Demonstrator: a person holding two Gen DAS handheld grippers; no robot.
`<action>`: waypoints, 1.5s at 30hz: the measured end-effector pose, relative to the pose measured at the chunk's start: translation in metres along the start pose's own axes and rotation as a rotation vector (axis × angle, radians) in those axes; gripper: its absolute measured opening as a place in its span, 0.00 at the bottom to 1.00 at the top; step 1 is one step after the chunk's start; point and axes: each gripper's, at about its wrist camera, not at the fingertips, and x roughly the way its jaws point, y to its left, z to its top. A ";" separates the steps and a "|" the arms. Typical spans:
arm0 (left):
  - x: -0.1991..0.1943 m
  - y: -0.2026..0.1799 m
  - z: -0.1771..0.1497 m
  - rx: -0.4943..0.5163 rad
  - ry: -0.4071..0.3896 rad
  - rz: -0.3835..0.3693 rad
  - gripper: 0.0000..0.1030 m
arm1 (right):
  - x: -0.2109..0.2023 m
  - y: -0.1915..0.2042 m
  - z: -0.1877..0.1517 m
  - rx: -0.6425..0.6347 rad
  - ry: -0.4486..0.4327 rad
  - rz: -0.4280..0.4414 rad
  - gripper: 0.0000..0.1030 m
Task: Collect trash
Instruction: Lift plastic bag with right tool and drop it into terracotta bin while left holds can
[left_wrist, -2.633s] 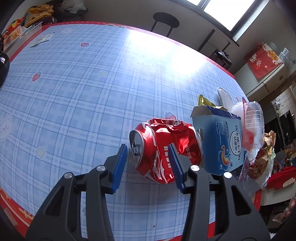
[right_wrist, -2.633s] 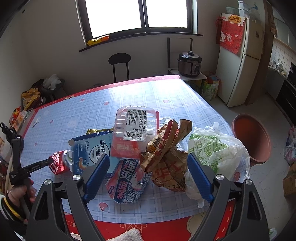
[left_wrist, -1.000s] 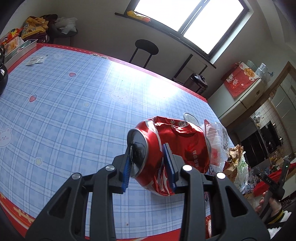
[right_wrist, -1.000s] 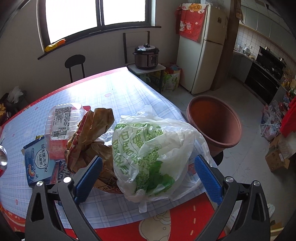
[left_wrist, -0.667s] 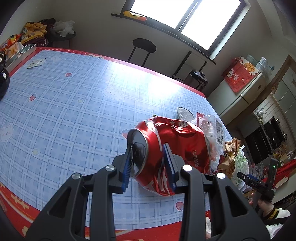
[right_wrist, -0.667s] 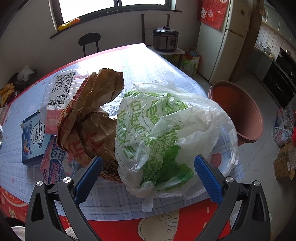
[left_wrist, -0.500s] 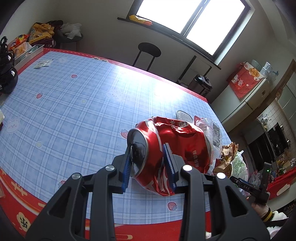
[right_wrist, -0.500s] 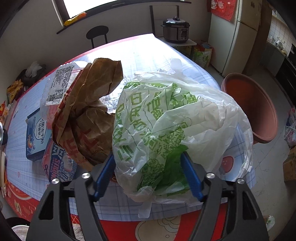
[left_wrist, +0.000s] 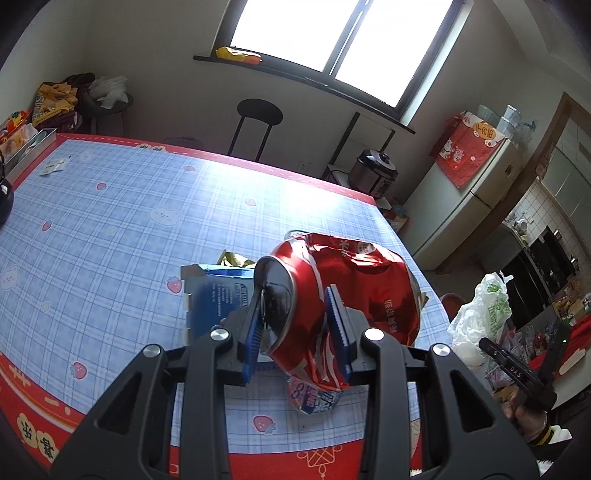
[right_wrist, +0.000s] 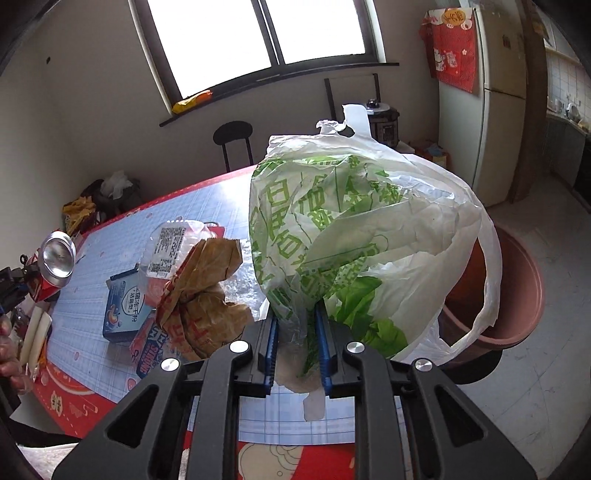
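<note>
Trash, mixed lot, gathered at the near right corner of a table with a blue checked cloth.

Crushed red can: centre of the left wrist frame, clamped at its top end between the pads of the left gripper and raised off the cloth. Gripped by the rim end, probably because the dented body offers no flat faces.

White and green plastic bag: fills the centre of the right wrist frame. The right gripper has just been closing and now pinches a gathered fold of its lower part; the bag balloons above the jaws with one handle loop at the top of the frame. A bunched fold is likely the only firm hold on thin film.

Brown paper bag: crumpled, left of centre, beside the plastic bag.

Blue carton: flat on the cloth, lower left.

Clear plastic tray with a printed label: behind the paper bag.

Blue and red snack wrapper: at the table edge, partly under the paper bag.

Reddish-brown tub: right of frame, off the table and lower, behind the plastic bag; probably the receptacle, judging by its place at the trash corner.
</note>
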 end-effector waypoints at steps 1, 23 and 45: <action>0.001 -0.010 0.002 0.010 -0.002 -0.009 0.34 | -0.006 -0.006 0.004 0.005 -0.018 -0.005 0.19; 0.017 -0.148 -0.011 0.082 -0.045 -0.022 0.34 | -0.013 -0.221 0.052 0.170 -0.060 -0.098 0.19; 0.014 -0.182 -0.002 0.159 -0.036 -0.013 0.34 | -0.014 -0.234 0.087 0.230 -0.128 -0.144 0.95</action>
